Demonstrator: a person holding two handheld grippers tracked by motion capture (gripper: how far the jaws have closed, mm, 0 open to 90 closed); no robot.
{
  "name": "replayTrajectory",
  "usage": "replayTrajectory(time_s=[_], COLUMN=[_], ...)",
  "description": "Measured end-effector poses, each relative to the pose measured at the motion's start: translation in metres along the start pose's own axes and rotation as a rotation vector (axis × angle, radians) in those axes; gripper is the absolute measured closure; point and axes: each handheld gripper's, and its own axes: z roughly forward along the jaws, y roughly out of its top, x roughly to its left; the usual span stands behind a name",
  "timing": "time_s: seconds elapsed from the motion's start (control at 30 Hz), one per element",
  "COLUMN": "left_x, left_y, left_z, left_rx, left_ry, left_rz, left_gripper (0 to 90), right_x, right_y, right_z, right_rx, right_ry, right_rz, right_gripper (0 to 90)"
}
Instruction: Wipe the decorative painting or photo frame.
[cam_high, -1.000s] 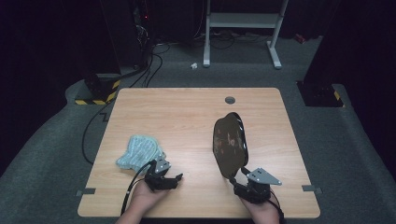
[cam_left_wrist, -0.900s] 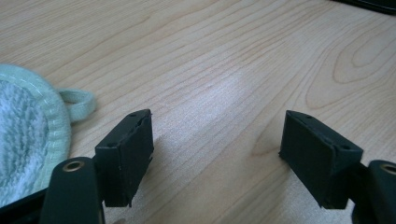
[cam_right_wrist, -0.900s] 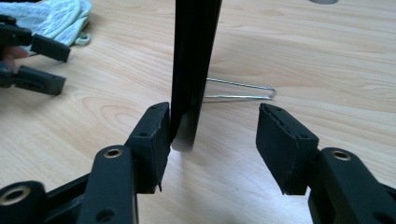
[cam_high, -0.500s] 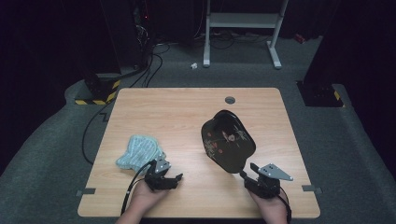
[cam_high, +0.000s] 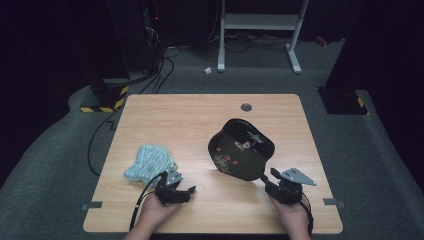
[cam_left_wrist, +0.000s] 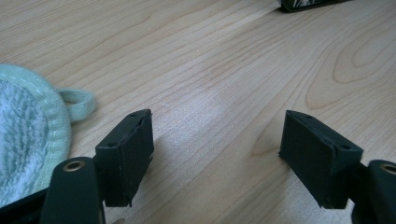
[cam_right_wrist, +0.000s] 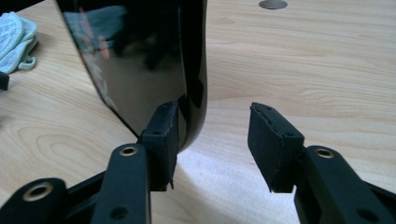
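High view: a black lacquer tray (cam_high: 242, 149) with painted flowers lies right of the middle of the wooden surface (cam_high: 170, 115), its near rim toward the near right corner.
Right gripper (cam_high: 270, 180): at the tray's near rim; the fingers have just been closing, one pad touches the rim, the other stands clear.
Left gripper (cam_high: 187, 192): near the near edge, fingers wide apart, nothing between them.
Cloth (cam_high: 149, 161): pale green, just beyond the left gripper.
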Motion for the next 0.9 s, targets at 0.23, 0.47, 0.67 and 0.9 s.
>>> replayTrajectory(time_s=[0.23, 0.47, 0.67, 0.9], left_x=[0.0, 0.0, 0.0, 0.0], left_y=[0.0, 0.0, 0.0, 0.0], left_z=[0.0, 0.0, 0.0, 0.0], left_rx=[0.0, 0.0, 0.0, 0.0], left_ry=[-0.001, -0.001, -0.001, 0.0], left_rz=[0.001, 0.001, 0.0, 0.0], left_gripper=[25.9, 25.9, 26.0, 26.0], right_x=[-0.002, -0.001, 0.001, 0.003], right_y=[0.007, 0.009, 0.01, 0.008], right_z=[0.011, 0.019, 0.022, 0.02], right_rx=[0.013, 0.037, 0.045, 0.05], right_ry=[-0.008, 0.005, -0.001, 0.003], right_rz=[-0.034, -0.066, -0.08, -0.078], right_gripper=[66.0, 69.2, 69.6, 67.1])
